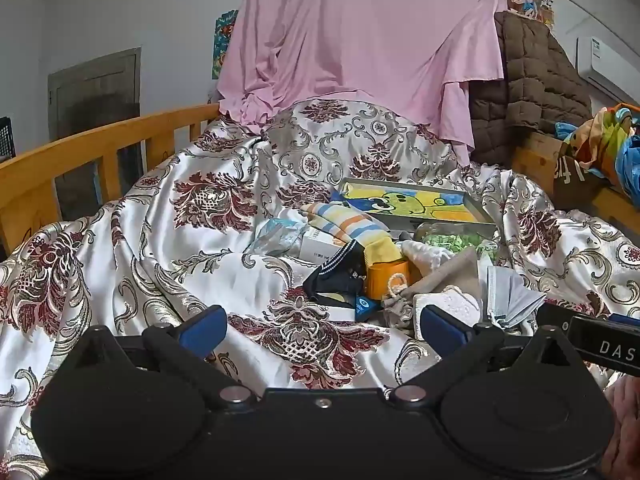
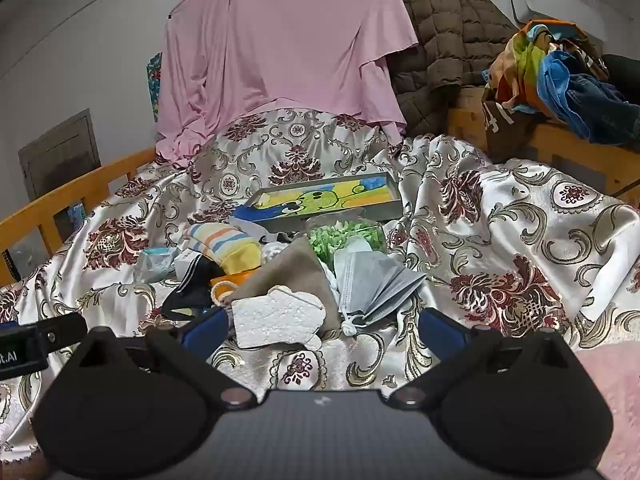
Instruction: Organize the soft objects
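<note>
A pile of soft things lies on a floral satin bedspread (image 1: 192, 264). It holds striped socks (image 1: 344, 220), a dark navy garment (image 1: 336, 278), a grey-brown cloth (image 2: 288, 272), a white foam piece (image 2: 276, 318), grey face masks (image 2: 376, 284) and a bag of green bits (image 2: 344, 236). A tray with a cartoon picture (image 1: 416, 202) lies behind the pile. My left gripper (image 1: 322, 330) is open and empty, just short of the pile. My right gripper (image 2: 322, 328) is open and empty, with the foam piece just ahead of its left finger.
A pink sheet (image 1: 360, 40) hangs at the back over a mound. A brown quilted jacket (image 2: 436, 40) and colourful clothes (image 2: 560, 76) lie on a wooden shelf at the right. A wooden bed rail (image 1: 100, 148) runs along the left.
</note>
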Motion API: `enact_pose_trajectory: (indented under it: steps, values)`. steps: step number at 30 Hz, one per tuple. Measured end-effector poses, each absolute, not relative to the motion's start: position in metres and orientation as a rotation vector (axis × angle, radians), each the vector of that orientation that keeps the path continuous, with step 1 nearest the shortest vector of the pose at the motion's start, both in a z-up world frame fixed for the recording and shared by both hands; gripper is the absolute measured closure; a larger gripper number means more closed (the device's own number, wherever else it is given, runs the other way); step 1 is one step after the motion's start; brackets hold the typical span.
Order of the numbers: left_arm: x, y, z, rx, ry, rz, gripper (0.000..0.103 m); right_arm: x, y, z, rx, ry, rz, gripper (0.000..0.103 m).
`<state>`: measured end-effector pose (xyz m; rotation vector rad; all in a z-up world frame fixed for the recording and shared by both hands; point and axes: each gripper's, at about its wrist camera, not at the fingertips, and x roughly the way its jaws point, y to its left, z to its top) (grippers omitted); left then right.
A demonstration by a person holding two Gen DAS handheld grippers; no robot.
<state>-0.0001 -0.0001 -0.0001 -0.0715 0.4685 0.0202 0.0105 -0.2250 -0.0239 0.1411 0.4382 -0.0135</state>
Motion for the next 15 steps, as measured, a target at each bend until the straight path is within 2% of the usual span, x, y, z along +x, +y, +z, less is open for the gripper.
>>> enact_pose_trajectory:
  steps: [15]
  values:
    - [-0.0004, 0.0001, 0.0009, -0.073, 0.473, 0.025, 0.001, 0.0155, -0.2269, -0.0251, 0.158, 0.447, -0.014, 0.0]
